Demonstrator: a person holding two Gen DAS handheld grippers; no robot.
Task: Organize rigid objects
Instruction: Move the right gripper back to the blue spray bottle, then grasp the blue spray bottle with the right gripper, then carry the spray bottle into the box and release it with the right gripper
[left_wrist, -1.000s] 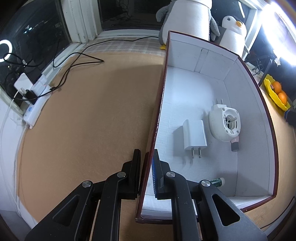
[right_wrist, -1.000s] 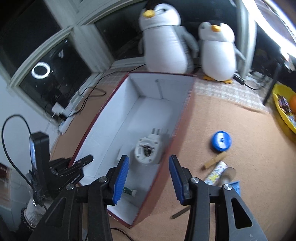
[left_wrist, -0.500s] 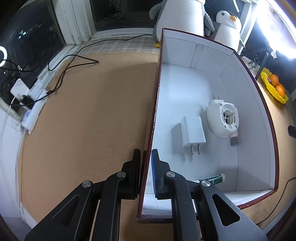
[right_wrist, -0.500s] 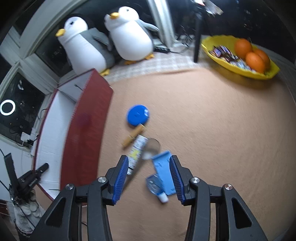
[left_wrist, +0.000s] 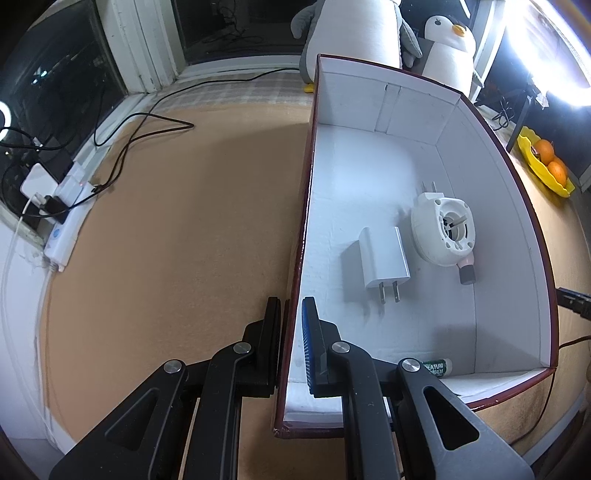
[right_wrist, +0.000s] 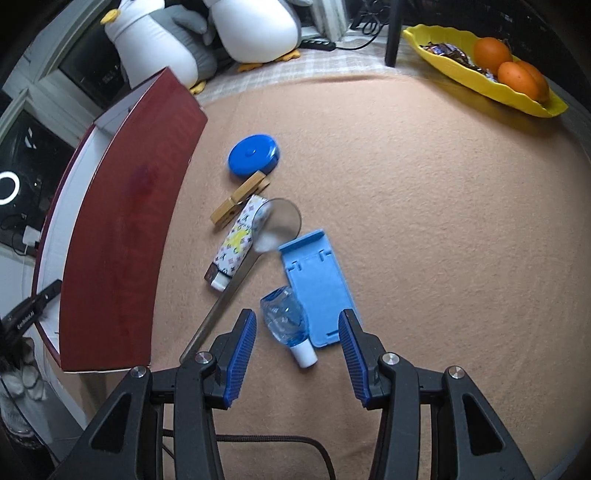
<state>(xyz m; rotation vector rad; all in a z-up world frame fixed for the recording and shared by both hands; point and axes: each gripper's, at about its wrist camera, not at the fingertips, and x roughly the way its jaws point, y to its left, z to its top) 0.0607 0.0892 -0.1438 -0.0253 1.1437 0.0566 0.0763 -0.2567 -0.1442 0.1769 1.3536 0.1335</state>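
The left gripper (left_wrist: 291, 325) points steeply down, its fingers clamped on the box (left_wrist: 301, 236) wall. Inside lie a charger (left_wrist: 384, 260), a round white device (left_wrist: 445, 230) and a tube (left_wrist: 437, 367) whose label is partly readable. The right gripper (right_wrist: 297, 349) points down with fingers apart over a small bottle (right_wrist: 284, 319) and blue stand (right_wrist: 317, 288). Open tan surface (right_wrist: 443, 240) lies to the right.
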